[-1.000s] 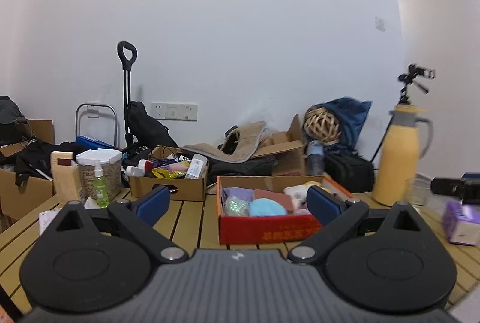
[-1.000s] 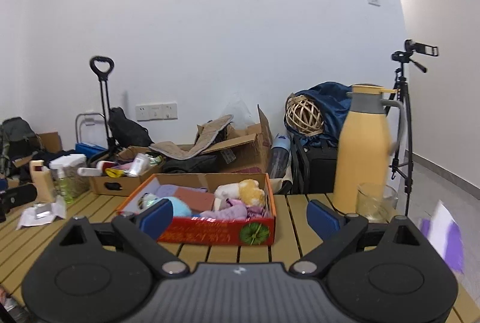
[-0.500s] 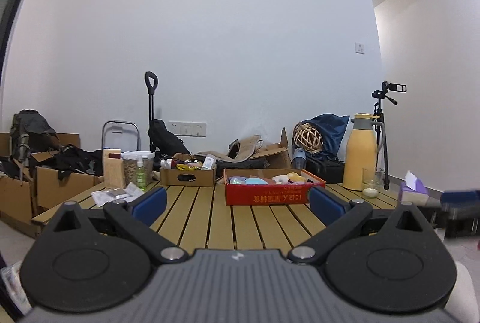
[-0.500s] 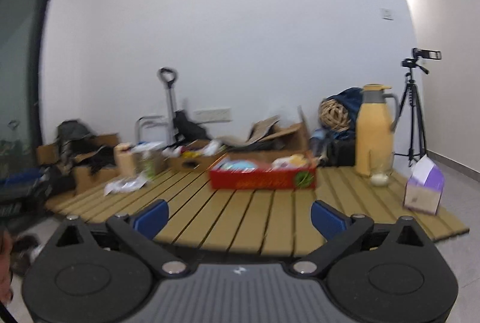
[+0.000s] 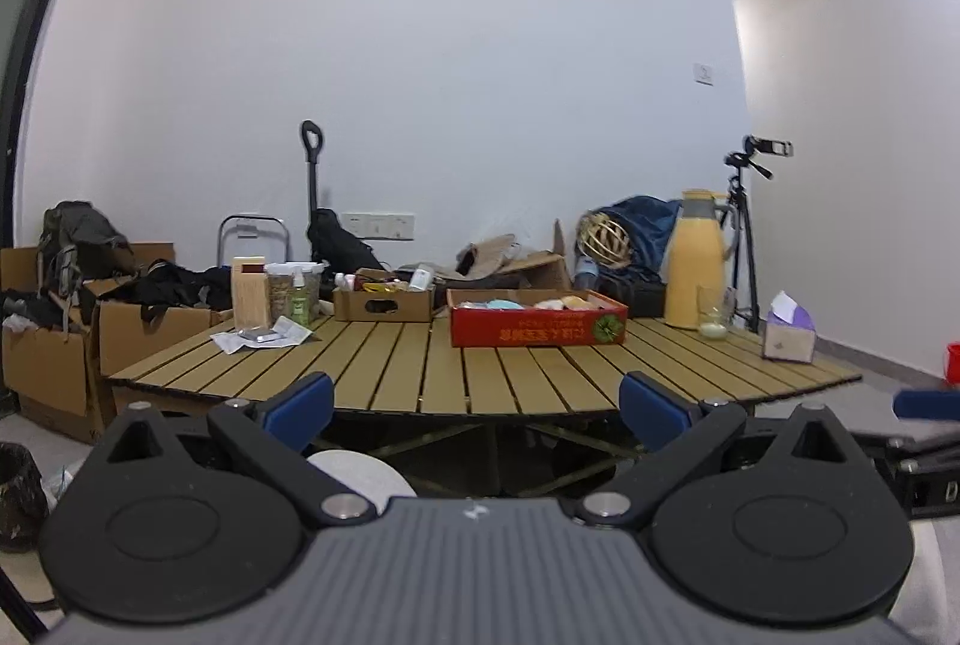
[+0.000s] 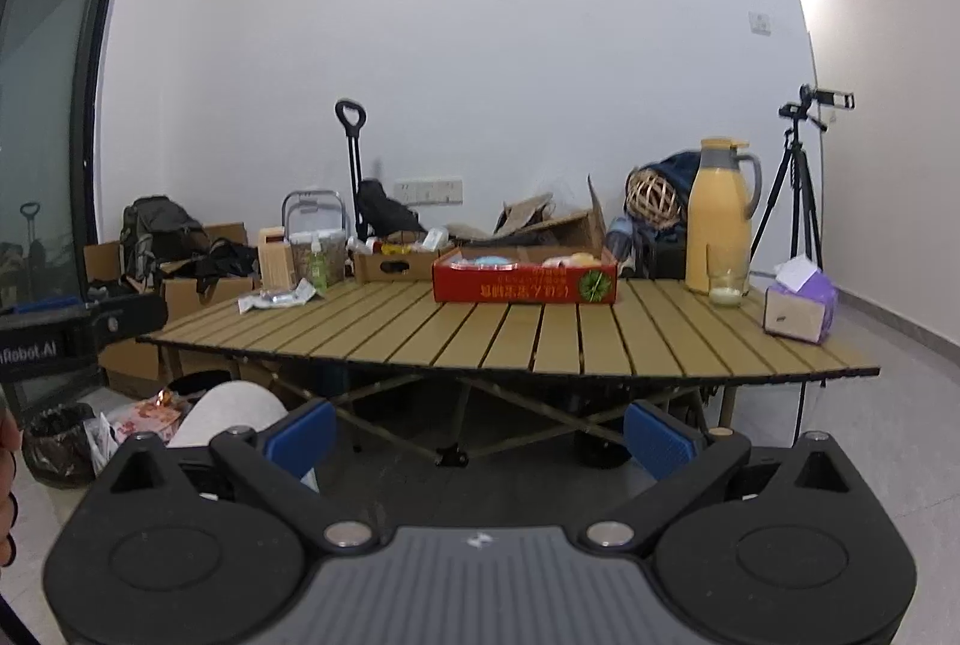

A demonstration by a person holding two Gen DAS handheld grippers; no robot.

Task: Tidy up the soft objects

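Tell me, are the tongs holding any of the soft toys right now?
No, nothing is held. Both the left tongs and the right tongs are open and empty, away from the table. The soft things lie in the red box.

Makeshift recording room: slatted folding tabletop (image 6: 528, 339), camera tripod (image 6: 801, 183) far right, cardboard boxes (image 5: 54, 357) piled left.

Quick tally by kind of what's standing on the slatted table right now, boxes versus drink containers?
Boxes: 3 (red cardboard box of soft items, brown cardboard box, purple tissue box)
Drink containers: 2 (yellow thermos jug, clear glass)
Total: 5
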